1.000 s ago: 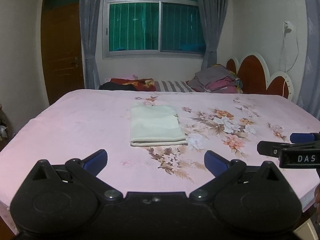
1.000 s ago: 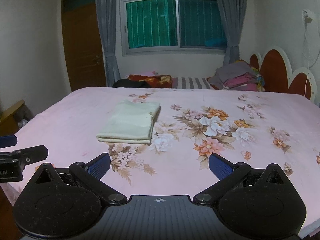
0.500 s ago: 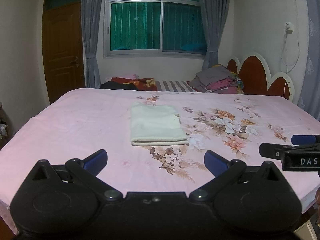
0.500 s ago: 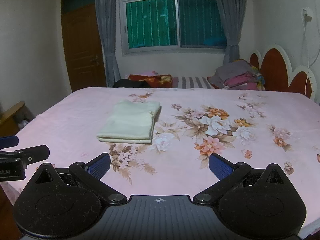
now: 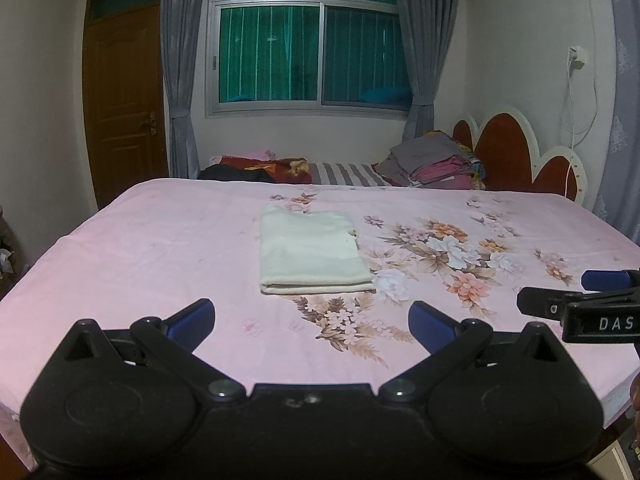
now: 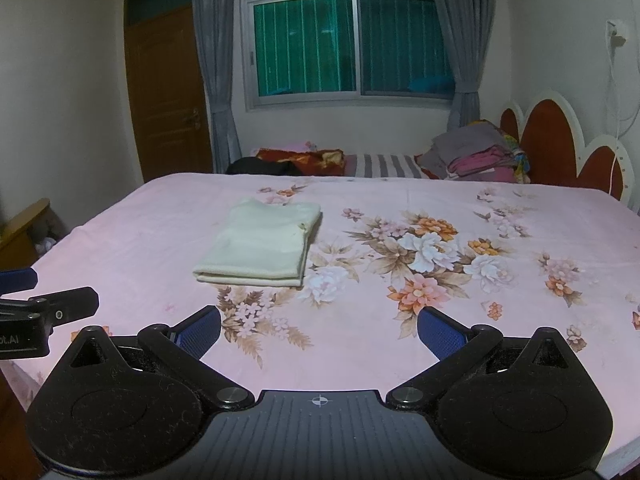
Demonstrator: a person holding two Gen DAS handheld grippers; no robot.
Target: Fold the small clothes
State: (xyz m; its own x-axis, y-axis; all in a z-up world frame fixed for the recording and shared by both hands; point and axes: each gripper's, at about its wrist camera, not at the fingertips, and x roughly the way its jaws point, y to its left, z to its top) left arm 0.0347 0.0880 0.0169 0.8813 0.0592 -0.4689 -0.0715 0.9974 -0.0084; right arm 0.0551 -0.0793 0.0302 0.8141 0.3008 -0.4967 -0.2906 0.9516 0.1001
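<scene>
Pale cream, close to white, the folded garment [image 5: 312,254] lies flat on the bed [image 5: 160,248], on the pink sheet with its printed flowers. It is a neat rectangle of several layers: the near edge shows a rounded fold with a thin line of stacked cloth under it, and the far right corner has a small notch where the layers do not quite meet. The fabric looks soft and faintly ribbed, with a few shallow creases across the top. What kind of garment it is I cannot tell from the fold. It sits towards the middle of the bed, just left of the big flower cluster [image 6: 424,248] and touching the edge of the white bloom at its near right corner.

My left gripper [image 5: 312,320] hangs over the near edge of the bed with its jaws spread wide and nothing between the blue pads [image 5: 192,318]. My right gripper [image 6: 320,326] does the same, jaws spread and empty. Both stand well apart from the garment, and each shows at the rim of the other's view.

Beyond the bed, under the window, a pile of folded clothes [image 5: 432,160] rests beside the red scalloped headboard [image 5: 504,152].
</scene>
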